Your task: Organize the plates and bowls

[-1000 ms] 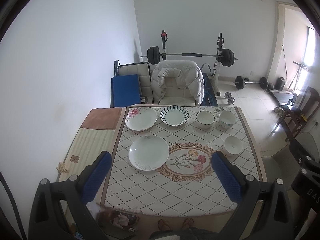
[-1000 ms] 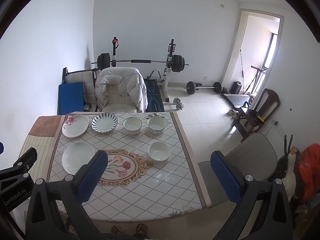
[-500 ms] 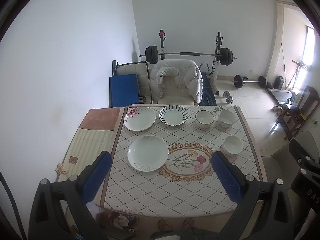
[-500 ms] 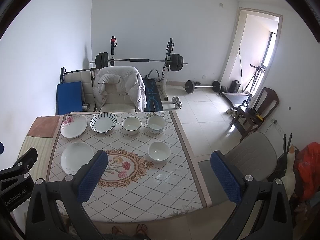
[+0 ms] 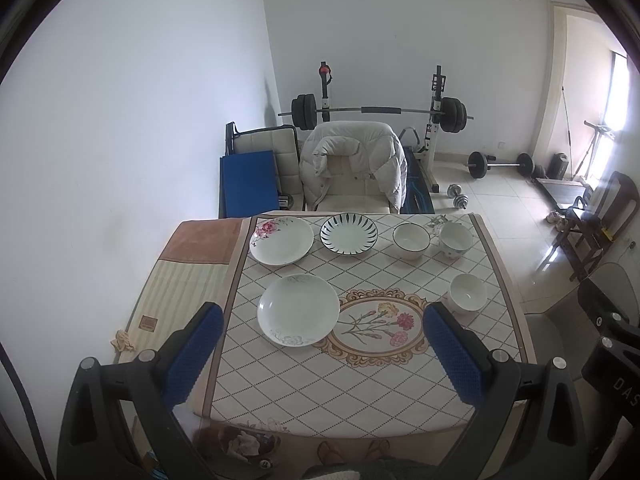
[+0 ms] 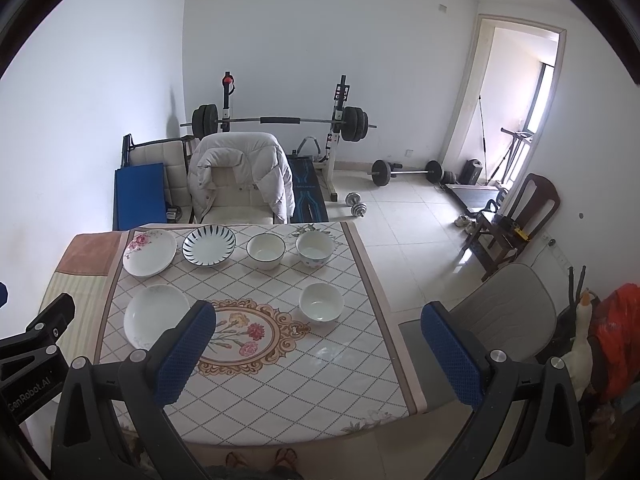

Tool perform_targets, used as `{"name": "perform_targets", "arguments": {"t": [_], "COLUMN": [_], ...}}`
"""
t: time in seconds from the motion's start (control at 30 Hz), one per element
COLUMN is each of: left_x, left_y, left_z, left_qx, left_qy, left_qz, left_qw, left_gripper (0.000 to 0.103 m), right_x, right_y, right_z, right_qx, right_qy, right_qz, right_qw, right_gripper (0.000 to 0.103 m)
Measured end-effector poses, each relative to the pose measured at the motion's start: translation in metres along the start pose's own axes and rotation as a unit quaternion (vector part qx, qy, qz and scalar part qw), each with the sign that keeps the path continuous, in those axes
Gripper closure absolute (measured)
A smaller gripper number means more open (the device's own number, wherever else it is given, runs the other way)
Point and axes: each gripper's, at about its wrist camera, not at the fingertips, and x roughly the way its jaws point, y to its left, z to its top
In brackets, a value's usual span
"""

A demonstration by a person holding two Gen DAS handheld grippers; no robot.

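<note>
Six dishes sit on the patterned tablecloth (image 5: 360, 384). Along the far edge stand a rose plate (image 5: 281, 240), a blue-striped plate (image 5: 349, 234), a dark-rimmed bowl (image 5: 411, 240) and a floral bowl (image 5: 456, 240). Nearer lie a plain white plate (image 5: 298, 310) and a white bowl (image 5: 467, 293). My left gripper (image 5: 322, 316) hovers open, high above the near side, holding nothing. In the right wrist view the same white bowl (image 6: 321, 302) and white plate (image 6: 156, 316) show. My right gripper (image 6: 318, 312) is also open and empty above the table's right half.
A chair draped with a white jacket (image 5: 352, 168) stands behind the table, next to a blue mat (image 5: 250, 184) and a barbell rack (image 5: 380, 110). A grey chair (image 6: 500, 308) is right of the table. A person's feet (image 6: 260, 458) show at the near edge.
Both views have drifted only slightly. No dish has moved, and both grippers remain open and empty.
</note>
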Motion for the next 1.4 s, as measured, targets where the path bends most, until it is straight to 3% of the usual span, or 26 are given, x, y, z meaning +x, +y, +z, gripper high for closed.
{"name": "perform_targets", "arguments": {"t": [1.03,1.17,1.27,1.4], "left_x": [0.019,0.05,0.097,0.161], "left_y": [0.019,0.031,0.049,0.071], "left_z": [0.005,0.009,0.006,-0.012], "left_qx": [-0.02,-0.039,-0.054,-0.068], "left_qy": [0.003,0.021,0.063,0.129], "left_qz": [-0.003,0.008,0.035,0.067], "left_qw": [0.9998,0.999,0.9959,0.9871], "left_gripper": [0.001,0.001,0.001,0.001], "right_x": [0.008,0.038,0.082,0.157], "right_y": [0.004,0.0,0.009,0.036], "right_z": [0.011,0.008,-0.001,-0.017], "right_qx": [0.009,0.023,0.005,-0.03], "right_qy": [0.004,0.031,0.064,0.141], "right_qz": [0.006,0.03,0.073,0.149], "right_qw": [1.0,0.999,0.995,0.978], "right_gripper": [0.0,0.0,0.0,0.0]}}
